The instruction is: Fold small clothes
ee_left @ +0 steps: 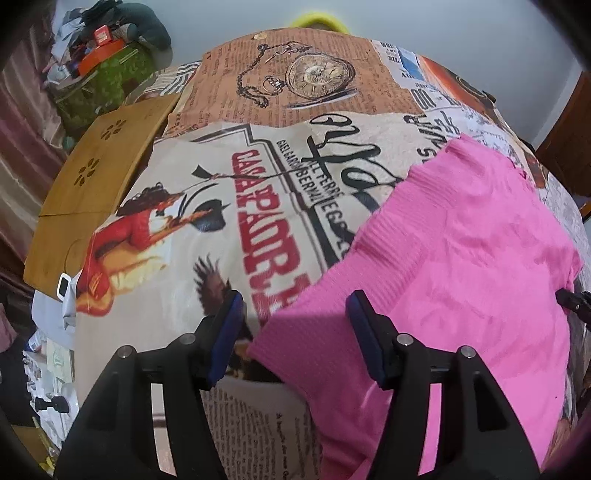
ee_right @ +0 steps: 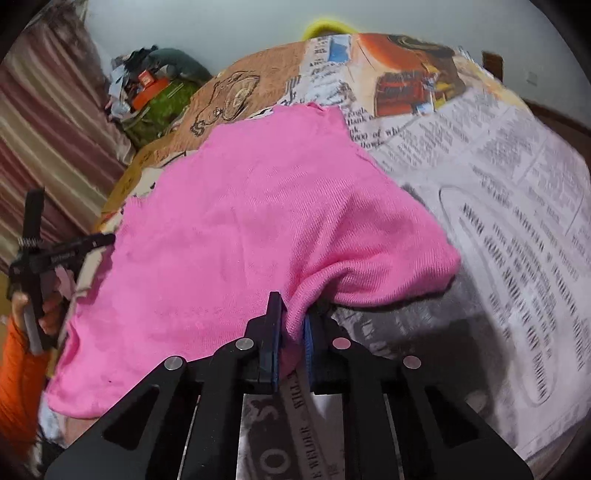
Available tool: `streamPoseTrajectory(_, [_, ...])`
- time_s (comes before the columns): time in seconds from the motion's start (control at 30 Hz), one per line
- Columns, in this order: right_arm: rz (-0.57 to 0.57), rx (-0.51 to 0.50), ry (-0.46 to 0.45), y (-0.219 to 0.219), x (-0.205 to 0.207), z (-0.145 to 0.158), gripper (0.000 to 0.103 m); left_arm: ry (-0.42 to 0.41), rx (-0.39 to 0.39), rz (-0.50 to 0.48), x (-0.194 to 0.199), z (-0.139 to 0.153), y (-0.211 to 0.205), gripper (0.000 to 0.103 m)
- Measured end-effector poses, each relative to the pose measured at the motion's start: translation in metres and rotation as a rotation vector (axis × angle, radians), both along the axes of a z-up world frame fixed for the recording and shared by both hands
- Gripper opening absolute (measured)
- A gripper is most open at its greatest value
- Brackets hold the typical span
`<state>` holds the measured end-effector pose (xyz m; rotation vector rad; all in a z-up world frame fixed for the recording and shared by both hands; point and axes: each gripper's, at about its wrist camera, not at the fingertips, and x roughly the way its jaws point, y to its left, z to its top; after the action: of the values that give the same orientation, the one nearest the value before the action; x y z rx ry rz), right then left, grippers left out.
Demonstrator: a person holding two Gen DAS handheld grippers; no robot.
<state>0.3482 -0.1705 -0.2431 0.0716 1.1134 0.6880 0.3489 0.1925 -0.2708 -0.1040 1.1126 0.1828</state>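
A pink knit garment (ee_left: 461, 258) lies spread on a table covered with a newspaper-print cloth (ee_left: 207, 221). My left gripper (ee_left: 295, 332) is open, its fingers straddling the garment's near left corner, just above the cloth. In the right wrist view the same garment (ee_right: 258, 221) fills the middle. My right gripper (ee_right: 291, 332) is shut on a fold of its near right edge and lifts it slightly off the table. The left gripper shows at the left edge of the right wrist view (ee_right: 48, 258), and the right gripper's tip at the right edge of the left wrist view (ee_left: 572, 301).
A wooden board (ee_left: 96, 177) lies at the table's left side. A pile of clutter on a green cloth (ee_left: 103, 74) stands at the back left near a striped curtain (ee_right: 48, 129). A yellow object (ee_left: 317, 18) peeks over the table's far edge.
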Motion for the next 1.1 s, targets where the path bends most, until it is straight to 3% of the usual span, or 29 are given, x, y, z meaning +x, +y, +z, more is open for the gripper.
streamPoseTrajectory(0.33, [0.017,-0.088,-0.108,-0.022,0.032,0.018,0.006,-0.015,0.027,-0.061,0.035,0.009,-0.025,0.063])
streamPoseTrajectory(0.53, [0.003,-0.08,-0.141,-0.031,0.055,0.022,0.005,-0.016,-0.036,-0.164,0.081,0.007,-0.064,0.068])
streamPoseTrajectory(0.67, [0.004,-0.049,-0.139,-0.033,0.051,0.021,0.006,0.014,-0.029,-0.255,0.117,-0.007,-0.096,0.075])
streamPoseTrajectory(0.73, [0.007,-0.022,-0.126,-0.038,0.045,0.021,0.015,0.025,-0.039,-0.27,0.13,-0.013,-0.103,0.08])
streamPoseTrajectory(0.8, [0.011,0.001,-0.121,-0.042,0.043,0.022,0.027,0.045,-0.104,-0.285,0.139,-0.017,-0.104,0.079])
streamPoseTrajectory(0.9, [0.012,0.015,-0.137,-0.047,0.033,0.024,0.036,0.038,-0.192,-0.302,0.141,-0.018,-0.106,0.053])
streamPoseTrajectory(0.97, [0.013,0.022,-0.136,-0.05,0.029,0.024,0.038,0.025,-0.197,-0.31,0.138,-0.016,-0.11,0.037])
streamPoseTrajectory(1.0, [0.009,0.029,-0.132,-0.051,0.028,0.024,0.038,0.016,-0.188,-0.315,0.136,-0.014,-0.113,0.023])
streamPoseTrajectory(1.03, [0.005,0.034,-0.128,-0.052,0.029,0.023,0.038,0.014,-0.177,-0.312,0.135,-0.013,-0.115,0.016])
streamPoseTrajectory(1.1, [-0.012,0.049,-0.118,-0.055,0.03,0.022,0.038,0.008,-0.152,-0.297,0.132,-0.009,-0.118,0.014])
